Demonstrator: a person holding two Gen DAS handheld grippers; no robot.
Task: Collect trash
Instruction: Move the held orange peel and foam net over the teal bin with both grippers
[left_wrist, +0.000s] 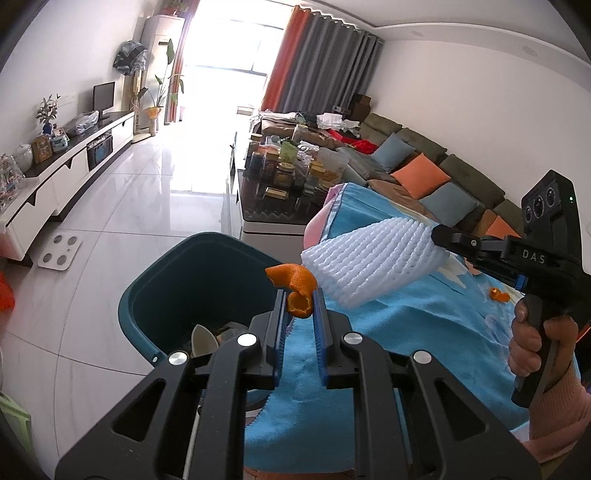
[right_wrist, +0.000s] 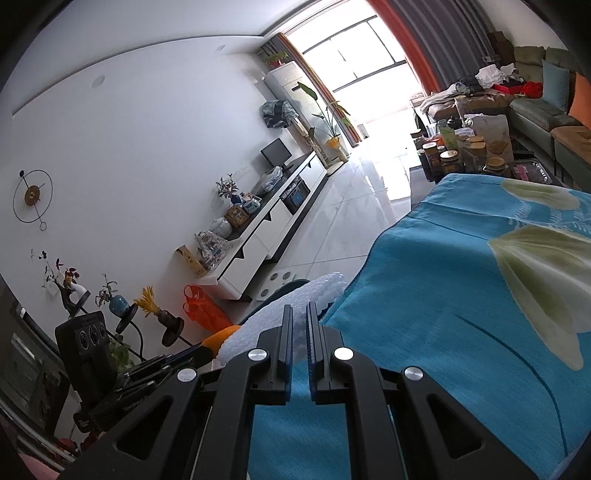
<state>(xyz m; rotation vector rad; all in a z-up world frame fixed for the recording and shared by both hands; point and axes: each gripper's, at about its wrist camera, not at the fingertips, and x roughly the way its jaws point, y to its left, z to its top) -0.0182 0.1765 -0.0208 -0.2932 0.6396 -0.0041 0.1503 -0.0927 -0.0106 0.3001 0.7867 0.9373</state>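
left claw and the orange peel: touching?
Touching. The left wrist view shows the orange peel pinched between the left claw's blue pads, held above the teal bin's rim.

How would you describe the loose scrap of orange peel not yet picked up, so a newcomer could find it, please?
Start at the table under the blue cloth, beside the teal bin. Follow the cloth toward the sofa side, past the white foam net held in the right gripper. The small orange peel scrap lies alone on the cloth, unlike the curled peel in the left gripper.
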